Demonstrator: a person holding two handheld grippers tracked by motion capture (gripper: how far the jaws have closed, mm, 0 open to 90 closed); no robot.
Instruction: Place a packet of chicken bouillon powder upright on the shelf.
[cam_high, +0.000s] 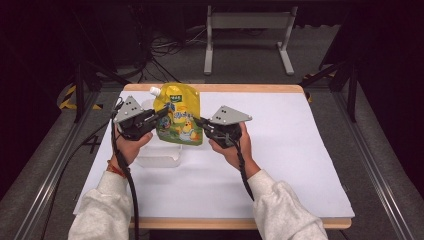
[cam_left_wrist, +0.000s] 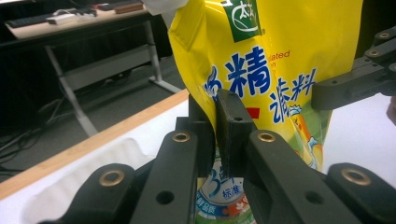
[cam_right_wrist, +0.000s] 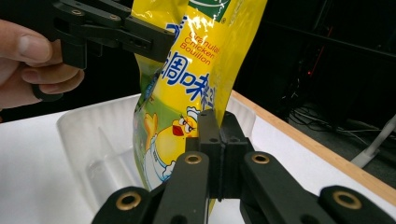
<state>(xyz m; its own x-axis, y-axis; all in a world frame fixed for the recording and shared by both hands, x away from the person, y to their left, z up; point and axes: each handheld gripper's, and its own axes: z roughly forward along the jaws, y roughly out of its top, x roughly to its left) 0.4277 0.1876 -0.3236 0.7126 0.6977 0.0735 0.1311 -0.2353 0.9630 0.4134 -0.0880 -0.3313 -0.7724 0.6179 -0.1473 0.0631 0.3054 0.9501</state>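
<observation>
The upright yellow plastic spouted pouch (cam_high: 179, 114) stands in the translucent white plastic tray (cam_high: 159, 155), flanked closely by the left gripper (cam_high: 161, 113) and right gripper (cam_high: 199, 121). Right of the pouch, beyond the right gripper, the white worktop (cam_high: 290, 150) lies open.

Place: we take this for a lab or recording studio.
Walls: we see black surroundings on every side.
Floor: grey carpet (cam_high: 240, 55) with loose cables (cam_high: 170, 45).
Furniture: white-covered table (cam_high: 280, 150), metal rails (cam_high: 50, 170), a bench frame (cam_high: 247, 22) behind.
</observation>
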